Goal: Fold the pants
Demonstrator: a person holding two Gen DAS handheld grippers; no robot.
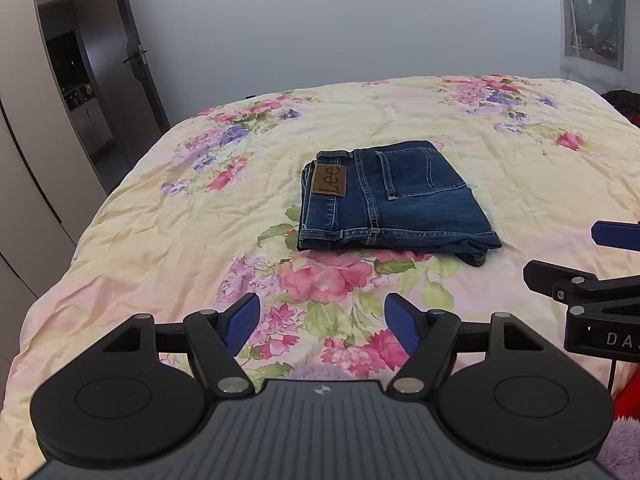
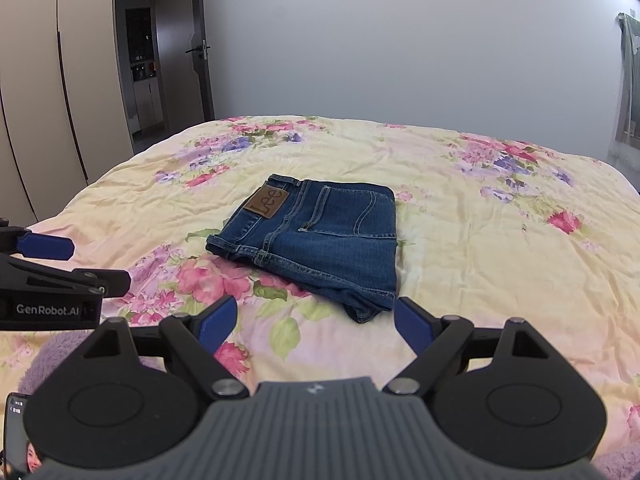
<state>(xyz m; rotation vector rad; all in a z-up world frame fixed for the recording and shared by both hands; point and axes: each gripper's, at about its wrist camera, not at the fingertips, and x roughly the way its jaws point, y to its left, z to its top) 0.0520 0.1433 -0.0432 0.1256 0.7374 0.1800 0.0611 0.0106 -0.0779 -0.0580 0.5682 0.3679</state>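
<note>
Your jeans (image 1: 390,196) lie in a compact folded stack near the middle of the bed (image 1: 160,216), waistband and back pocket on top, so the folding looks done or nearly so. Your left gripper (image 1: 322,322) hovers short of the jeans with its jaws spread and nothing between them; your right gripper (image 2: 316,326) sits just short of the jeans' near corner, jaws likewise spread and empty. One bit of hem pokes out at that near corner, so if anything remains, I'd judge it is tucking or smoothing that edge; otherwise pull both tools clear. The leather patch (image 2: 268,201) on the waistband reads "Lee". The left gripper's body, seen from the right wrist, reads "GenRobot.AI"
</note>
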